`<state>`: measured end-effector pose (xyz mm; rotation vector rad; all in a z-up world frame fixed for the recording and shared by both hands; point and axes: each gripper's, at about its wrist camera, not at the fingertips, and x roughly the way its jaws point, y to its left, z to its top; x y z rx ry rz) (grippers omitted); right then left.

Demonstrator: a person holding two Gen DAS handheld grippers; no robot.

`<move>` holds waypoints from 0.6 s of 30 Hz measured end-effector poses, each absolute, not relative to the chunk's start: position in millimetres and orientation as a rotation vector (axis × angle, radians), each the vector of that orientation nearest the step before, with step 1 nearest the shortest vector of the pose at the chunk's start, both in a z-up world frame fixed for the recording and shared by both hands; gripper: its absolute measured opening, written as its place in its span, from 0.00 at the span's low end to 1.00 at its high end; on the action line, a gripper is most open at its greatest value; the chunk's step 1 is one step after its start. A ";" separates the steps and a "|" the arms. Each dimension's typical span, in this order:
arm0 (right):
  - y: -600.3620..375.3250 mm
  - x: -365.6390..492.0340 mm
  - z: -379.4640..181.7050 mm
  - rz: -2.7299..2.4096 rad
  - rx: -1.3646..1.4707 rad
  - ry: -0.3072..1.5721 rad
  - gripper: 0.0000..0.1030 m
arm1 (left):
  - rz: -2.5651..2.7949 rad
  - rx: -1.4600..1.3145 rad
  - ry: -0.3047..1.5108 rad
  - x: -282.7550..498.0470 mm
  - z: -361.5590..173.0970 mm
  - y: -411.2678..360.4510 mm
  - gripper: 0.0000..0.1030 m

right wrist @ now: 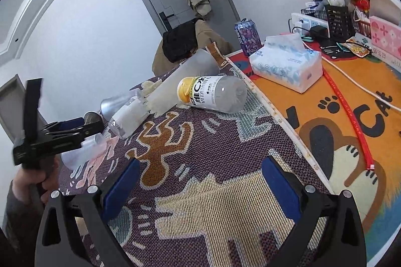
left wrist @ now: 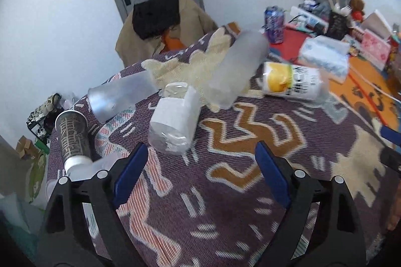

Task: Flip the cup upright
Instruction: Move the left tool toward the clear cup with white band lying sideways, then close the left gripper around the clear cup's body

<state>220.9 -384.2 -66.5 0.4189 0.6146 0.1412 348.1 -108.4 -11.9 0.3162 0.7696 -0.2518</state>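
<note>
The left gripper [left wrist: 198, 166] hangs with jaws spread and empty, ready to straddle a cup. Just ahead of them lies a clear plastic cup wrapped in a white paper sleeve [left wrist: 174, 120], on its side. The right gripper [right wrist: 200, 184] waits likewise agape, well short of the tall frosted translucent cup [right wrist: 185, 79] toppled beyond.

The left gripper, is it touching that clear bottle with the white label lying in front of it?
Apart. In the left wrist view, purple cloth shows between the open left gripper and the clear bottle.

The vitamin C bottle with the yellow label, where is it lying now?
The vitamin C bottle lies on its side on the patterned cloth, just right of the tall frosted cup and left of the tissue pack.
</note>
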 end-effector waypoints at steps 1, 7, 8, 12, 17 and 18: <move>-384.5 223.4 -67.0 0.143 0.422 0.615 0.93 | -0.247 0.322 0.777 354.1 -14.3 -108.6 0.84; -386.9 235.5 -73.5 0.136 0.428 0.641 0.93 | -0.211 0.344 0.830 395.3 -34.2 -104.9 0.84; -387.7 238.3 -75.2 0.130 0.431 0.650 0.93 | -0.207 0.345 0.842 402.7 -38.4 -103.6 0.84; -389.4 248.2 -78.3 0.109 0.441 0.672 0.93 | -0.206 0.339 0.865 420.7 -48.1 -101.3 0.84; -392.1 258.0 -81.2 0.067 0.456 0.685 0.93 | -0.199 0.358 0.877 437.8 -60.8 -104.2 0.84; -392.6 259.2 -81.2 0.055 0.456 0.685 0.93 | -0.198 0.356 0.884 440.6 -63.1 -104.2 0.84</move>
